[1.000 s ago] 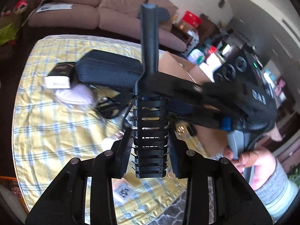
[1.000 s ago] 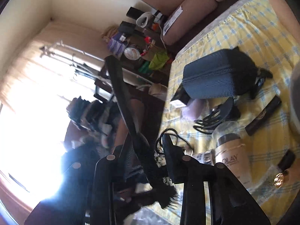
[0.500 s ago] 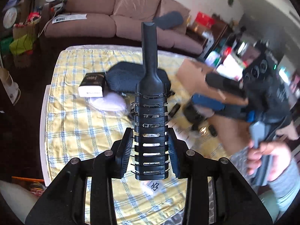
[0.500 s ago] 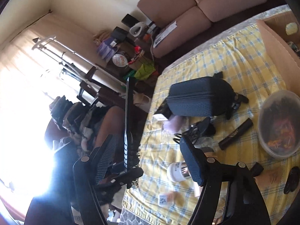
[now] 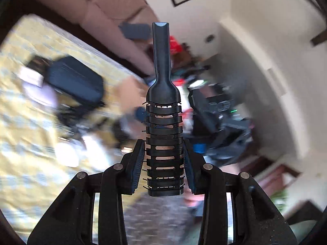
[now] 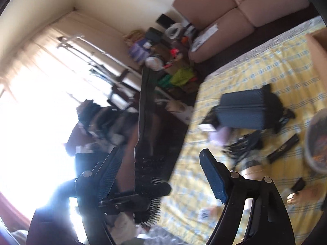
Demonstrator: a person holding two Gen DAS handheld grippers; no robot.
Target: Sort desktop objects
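Note:
A black vented hairbrush (image 5: pixel 163 94) sticks out of my left gripper (image 5: pixel 163 149), which is shut on its head; the handle points away from me, above the table. In the right wrist view the same hairbrush (image 6: pixel 145 122) stands upright, held at its bristled end by the left gripper (image 6: pixel 126 202). My right gripper (image 6: pixel 159 153) has its jaws opening wide. The brush stands between them, close to the left finger (image 6: pixel 110 169), and neither pad presses on it. In the left wrist view the right gripper (image 5: pixel 214 122) is a dark blur to the right.
On the yellow checked tablecloth (image 6: pixel 265 67) lie a dark blue zip case (image 6: pixel 245 110), black cables (image 6: pixel 245 143), a black tube (image 6: pixel 284 149) and a cream bottle (image 6: pixel 253 169). A clear tub (image 6: pixel 318 140) and a cardboard box (image 6: pixel 316 51) stand at the right. A pink sofa (image 5: pixel 114 6) is behind.
My right gripper was shut on the brush handle; it has opened wide and let go. The left gripper kept the brush and has turned and tilted up, so more of the wall shows.

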